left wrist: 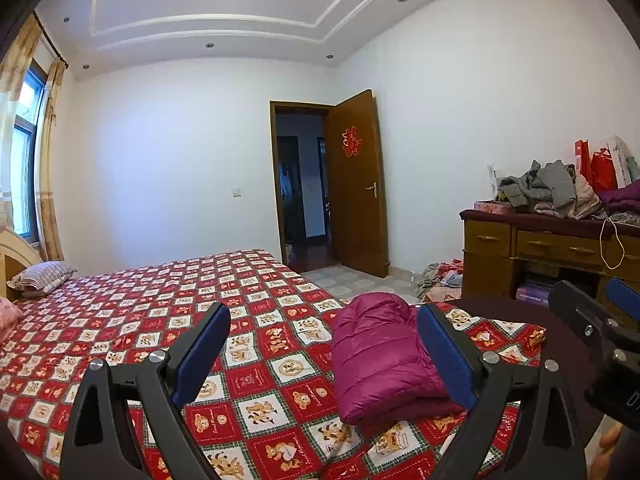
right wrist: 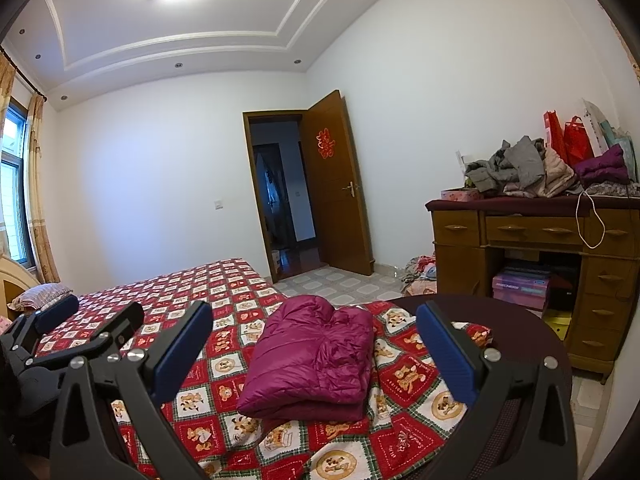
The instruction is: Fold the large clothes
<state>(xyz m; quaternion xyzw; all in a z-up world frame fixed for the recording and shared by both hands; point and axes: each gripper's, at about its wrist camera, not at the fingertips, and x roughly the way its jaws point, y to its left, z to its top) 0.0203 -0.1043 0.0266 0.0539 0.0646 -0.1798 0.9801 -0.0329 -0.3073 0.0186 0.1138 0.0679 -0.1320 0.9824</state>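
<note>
The folded magenta down jacket [right wrist: 316, 350] lay near the bed's [left wrist: 160, 304] foot corner, bare sheet stretching leftward. My left tongs [left wrist: 324, 364] and right tongs [right wrist: 314, 358] hung wide apart, empty, above it.

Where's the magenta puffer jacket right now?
The magenta puffer jacket lies folded on the bear-print bedspread near the bed's foot corner, centred in the right wrist view, between both open grippers, touching neither.

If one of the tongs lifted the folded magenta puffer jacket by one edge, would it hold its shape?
Probably not: the magenta puffer jacket looks soft and quilted, so its stacked layers would likely flop open. It seems light for its bulk, and its sheen suggests slippery fabric.
</note>
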